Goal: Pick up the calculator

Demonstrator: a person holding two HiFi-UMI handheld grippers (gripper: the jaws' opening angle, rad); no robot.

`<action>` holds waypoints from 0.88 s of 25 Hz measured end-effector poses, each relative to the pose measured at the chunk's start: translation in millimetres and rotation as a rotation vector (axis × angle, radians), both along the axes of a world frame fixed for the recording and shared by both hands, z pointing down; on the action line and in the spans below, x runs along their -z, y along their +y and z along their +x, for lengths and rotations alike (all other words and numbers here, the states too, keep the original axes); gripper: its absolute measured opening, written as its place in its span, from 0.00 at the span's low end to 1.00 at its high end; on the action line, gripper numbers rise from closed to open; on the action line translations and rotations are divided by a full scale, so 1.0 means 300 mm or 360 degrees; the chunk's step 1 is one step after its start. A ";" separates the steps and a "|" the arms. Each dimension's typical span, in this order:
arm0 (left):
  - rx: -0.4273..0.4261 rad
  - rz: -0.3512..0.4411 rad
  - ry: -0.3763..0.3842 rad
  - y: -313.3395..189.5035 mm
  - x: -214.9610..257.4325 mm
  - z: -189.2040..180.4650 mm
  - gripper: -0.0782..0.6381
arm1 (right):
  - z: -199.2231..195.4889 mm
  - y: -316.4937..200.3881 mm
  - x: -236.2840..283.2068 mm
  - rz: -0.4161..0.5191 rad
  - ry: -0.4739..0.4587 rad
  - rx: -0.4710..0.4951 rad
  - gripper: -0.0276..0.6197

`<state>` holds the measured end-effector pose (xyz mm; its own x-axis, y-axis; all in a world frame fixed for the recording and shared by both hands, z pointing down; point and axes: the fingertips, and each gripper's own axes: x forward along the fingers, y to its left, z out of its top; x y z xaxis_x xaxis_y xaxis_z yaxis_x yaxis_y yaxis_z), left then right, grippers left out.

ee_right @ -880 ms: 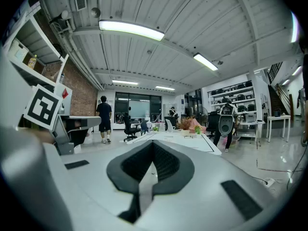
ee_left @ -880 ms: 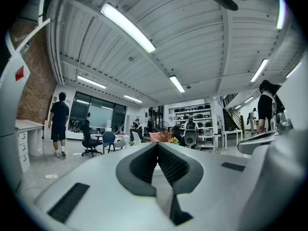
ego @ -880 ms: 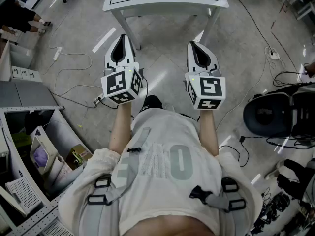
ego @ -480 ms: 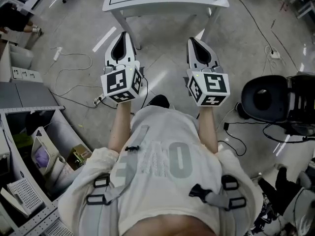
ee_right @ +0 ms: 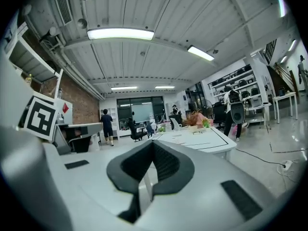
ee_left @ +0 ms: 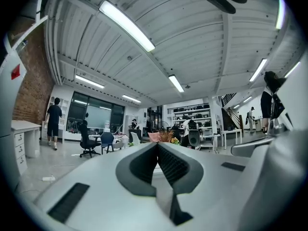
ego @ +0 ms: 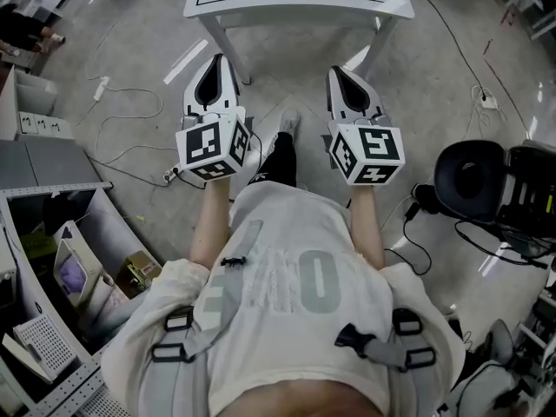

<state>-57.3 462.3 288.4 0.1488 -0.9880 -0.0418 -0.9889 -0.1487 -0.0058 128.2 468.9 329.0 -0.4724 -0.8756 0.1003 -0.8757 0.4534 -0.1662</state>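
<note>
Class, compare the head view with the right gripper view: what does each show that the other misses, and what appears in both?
Only the head view: the person's pale shirt with harness straps, the forearms, and a black chair close at the person's right. Only the right gripper view: ceiling lights, a brick wall, and a distant standing person. Both: the white table ahead and the right gripper, jaws together with nothing between them. No calculator can be made out in either.

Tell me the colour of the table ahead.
The table is white with a thin black outline, best seen in the head view.
</note>
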 end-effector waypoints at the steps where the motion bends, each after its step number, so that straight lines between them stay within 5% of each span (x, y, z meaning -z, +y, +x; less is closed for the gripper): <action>1: -0.0003 0.0007 0.0003 -0.022 0.001 -0.001 0.14 | 0.002 -0.023 0.004 0.0009 0.0005 -0.0002 0.05; 12: 0.0057 0.0236 0.0077 -0.516 0.071 -0.160 0.14 | -0.047 -0.536 0.100 0.0248 0.0134 -0.0022 0.05; 18: 0.0071 0.0247 0.0085 -0.983 0.145 -0.335 0.14 | -0.137 -1.004 0.220 0.0296 0.0202 -0.0135 0.05; 22: 0.0020 0.0209 0.0076 -1.341 0.181 -0.347 0.14 | -0.152 -1.336 0.253 0.0279 0.0228 -0.0202 0.05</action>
